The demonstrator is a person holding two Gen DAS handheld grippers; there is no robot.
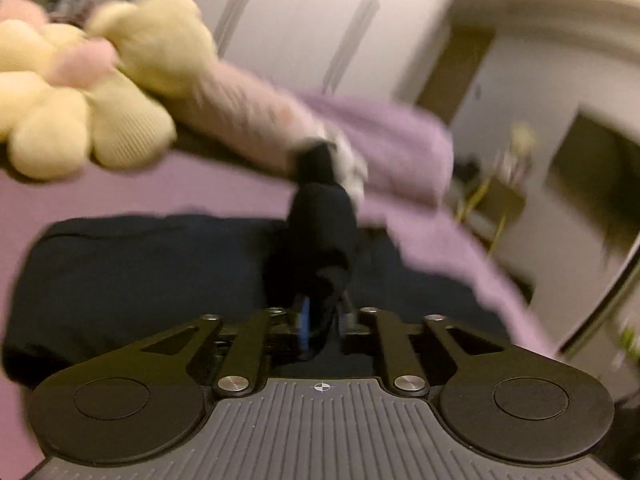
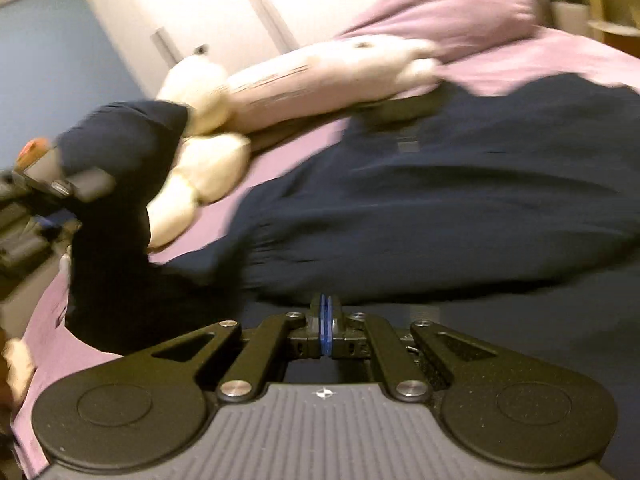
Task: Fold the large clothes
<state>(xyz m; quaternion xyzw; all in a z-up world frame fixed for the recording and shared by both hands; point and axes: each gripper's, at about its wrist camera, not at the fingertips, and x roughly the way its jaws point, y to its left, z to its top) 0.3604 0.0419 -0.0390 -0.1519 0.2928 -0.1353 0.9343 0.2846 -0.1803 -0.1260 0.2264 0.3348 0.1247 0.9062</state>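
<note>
Garment mid-fold on the bed, one corner lifted.

Your left hand-held gripper (image 1: 320, 320) is clamped on a bunched edge of the navy garment (image 2: 440, 200), raised above the rest, which lies spread on the purple bed (image 1: 140, 188). Your right hand-held gripper (image 2: 326, 328) has its blue pads pressed together; whether cloth sits between them, you cannot tell. Likely step: carrying the edge across. Next calls for laying it down flat, clear of the toys. Count: one garment, one flower cushion (image 1: 72, 120), one long plush toy (image 2: 320, 76), one pillow (image 2: 452, 4).
</note>
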